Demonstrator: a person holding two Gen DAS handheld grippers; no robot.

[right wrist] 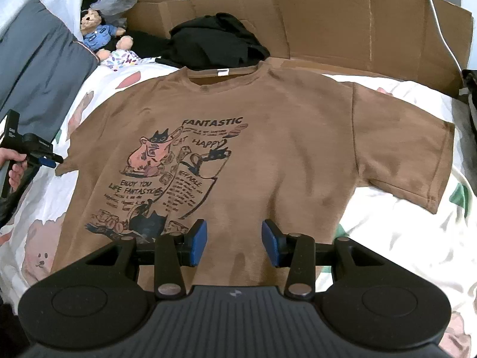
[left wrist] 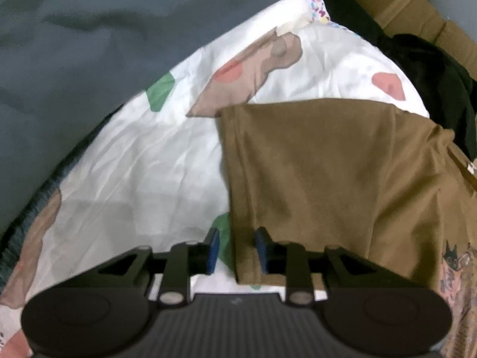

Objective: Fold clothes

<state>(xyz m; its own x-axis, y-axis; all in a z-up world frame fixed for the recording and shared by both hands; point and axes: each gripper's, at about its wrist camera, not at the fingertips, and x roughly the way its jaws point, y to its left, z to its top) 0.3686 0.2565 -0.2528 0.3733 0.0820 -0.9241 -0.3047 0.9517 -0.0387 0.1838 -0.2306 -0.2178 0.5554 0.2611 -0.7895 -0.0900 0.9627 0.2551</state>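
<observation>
Black garment (right wrist: 217,41) and cardboard (right wrist: 342,21) seemingly crowd beyond.

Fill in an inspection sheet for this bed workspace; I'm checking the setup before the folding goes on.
Surface: printed white duvet, wrinkled.
Job's things: brown T-shirt spread flat, print up, both sleeves out.
Clutter: black garment heaped beyond the collar; teddy bear far left.
Grippers: left gripper open, sleeve edge between its jaws; right gripper open over the hem, holding nothing.
Cables: white cable across the cardboard, far right.
Surroundings: cardboard behind the bed; grey bedding at left.
</observation>
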